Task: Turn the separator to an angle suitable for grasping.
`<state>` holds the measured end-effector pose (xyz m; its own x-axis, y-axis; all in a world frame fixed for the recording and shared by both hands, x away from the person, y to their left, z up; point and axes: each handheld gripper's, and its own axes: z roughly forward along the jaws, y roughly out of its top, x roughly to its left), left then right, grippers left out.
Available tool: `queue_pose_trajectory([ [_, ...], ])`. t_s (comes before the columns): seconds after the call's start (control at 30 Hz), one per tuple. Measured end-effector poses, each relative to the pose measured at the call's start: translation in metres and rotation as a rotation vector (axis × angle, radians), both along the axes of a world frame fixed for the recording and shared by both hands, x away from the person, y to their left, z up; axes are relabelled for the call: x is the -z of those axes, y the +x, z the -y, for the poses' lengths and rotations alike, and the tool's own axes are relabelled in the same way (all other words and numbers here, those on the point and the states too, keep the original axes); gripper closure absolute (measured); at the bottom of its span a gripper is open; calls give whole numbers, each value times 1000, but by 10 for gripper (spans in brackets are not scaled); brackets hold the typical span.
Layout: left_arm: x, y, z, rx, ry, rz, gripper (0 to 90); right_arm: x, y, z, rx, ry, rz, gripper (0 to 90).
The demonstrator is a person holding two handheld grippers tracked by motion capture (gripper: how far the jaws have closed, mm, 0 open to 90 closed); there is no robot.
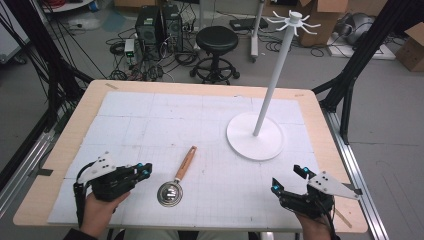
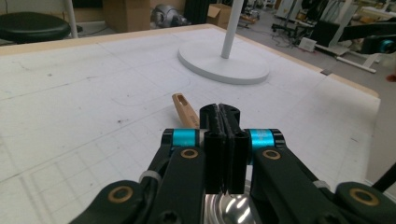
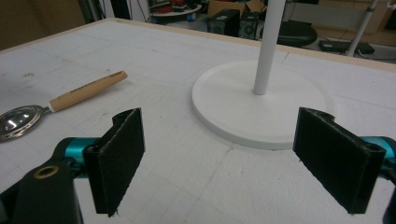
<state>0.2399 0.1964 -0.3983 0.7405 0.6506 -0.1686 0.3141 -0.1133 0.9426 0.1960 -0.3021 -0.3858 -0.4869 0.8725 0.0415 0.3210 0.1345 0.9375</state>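
A ladle with a shiny metal bowl (image 1: 170, 194) and a wooden handle (image 1: 185, 163) lies flat on the white mat near the front middle of the table. My left gripper (image 1: 145, 170) hovers just left of the bowl, its jaws shut with nothing between them. In the left gripper view the handle (image 2: 185, 109) runs away behind the shut pads (image 2: 219, 119) and the bowl (image 2: 231, 210) gleams below them. My right gripper (image 1: 288, 180) sits at the front right, jaws wide open and empty. The right gripper view has the ladle (image 3: 70, 98) at far left.
A white stand with a round base (image 1: 256, 136), a tall pole (image 1: 272, 85) and hooked arms on top (image 1: 294, 21) rises at the right middle of the table. A black stool (image 1: 216, 45), computer boxes and cables lie on the floor beyond the far edge.
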Motion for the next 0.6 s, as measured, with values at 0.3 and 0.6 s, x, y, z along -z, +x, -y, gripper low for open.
queue_pose_trajectory([
  [0.3, 26, 26, 74, 46, 167, -92, 896, 2, 1, 3, 12, 9, -12, 155],
  [0.6, 39, 33, 105, 68, 307, -137, 896, 3, 2, 2, 5, 3, -19, 157],
])
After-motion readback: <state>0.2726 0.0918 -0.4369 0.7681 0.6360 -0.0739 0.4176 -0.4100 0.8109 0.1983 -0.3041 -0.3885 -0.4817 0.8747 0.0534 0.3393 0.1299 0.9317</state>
